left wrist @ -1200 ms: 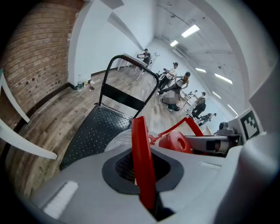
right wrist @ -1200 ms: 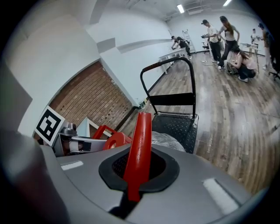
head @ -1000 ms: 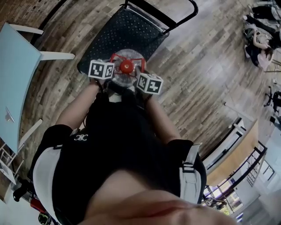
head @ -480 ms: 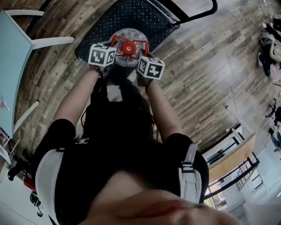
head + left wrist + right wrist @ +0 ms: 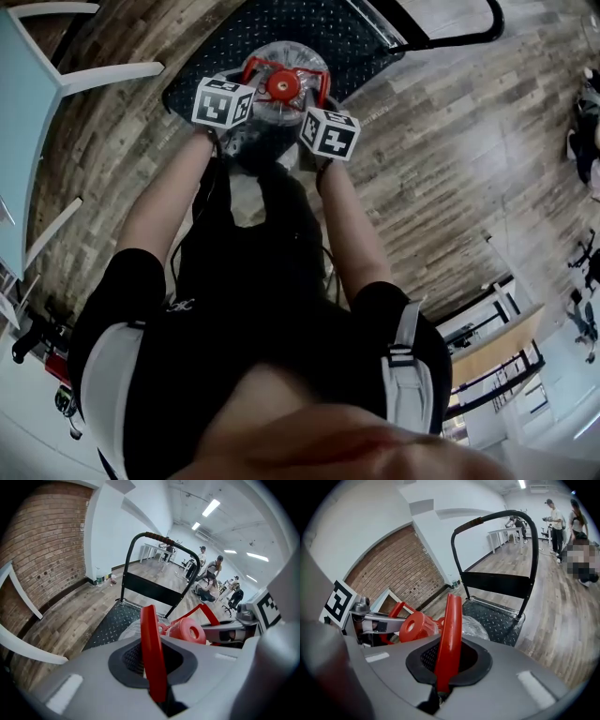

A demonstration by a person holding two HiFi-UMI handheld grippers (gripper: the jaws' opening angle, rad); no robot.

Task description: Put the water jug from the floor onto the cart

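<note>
Left gripper (image 5: 152,667) first: it's clamped on one strap of the red handle (image 5: 151,639). The strap stands upright in the slot between the pads. Its jaws have just been easing open a bit, but the strap is still pinched between them as far as I can see. Right gripper (image 5: 445,663) is closed tight on the opposite strap of that same handle, which stands on edge in its slot too.

Compared with a second ago, both marker cubes and the water jug (image 5: 292,58) have slid up the head view. Back then the jug hung over the near edge of the cart (image 5: 309,26). Now it's further in, with the dark studded deck showing around its far side. My arms are stretched out more as well, and the cart's black push bar (image 5: 455,39) has shifted toward the top right corner.

As for where the jug sits: it's straight ahead of and below both grippers, between them, with one on each side of the red cap (image 5: 279,86). In each gripper view the clear body bulges out just past the jaws, with the deck behind it. I can't tell whether its bottom is touching the deck. The wooden floor (image 5: 441,178) runs all around, and a light blue table (image 5: 23,122) sits off to the left.
</note>
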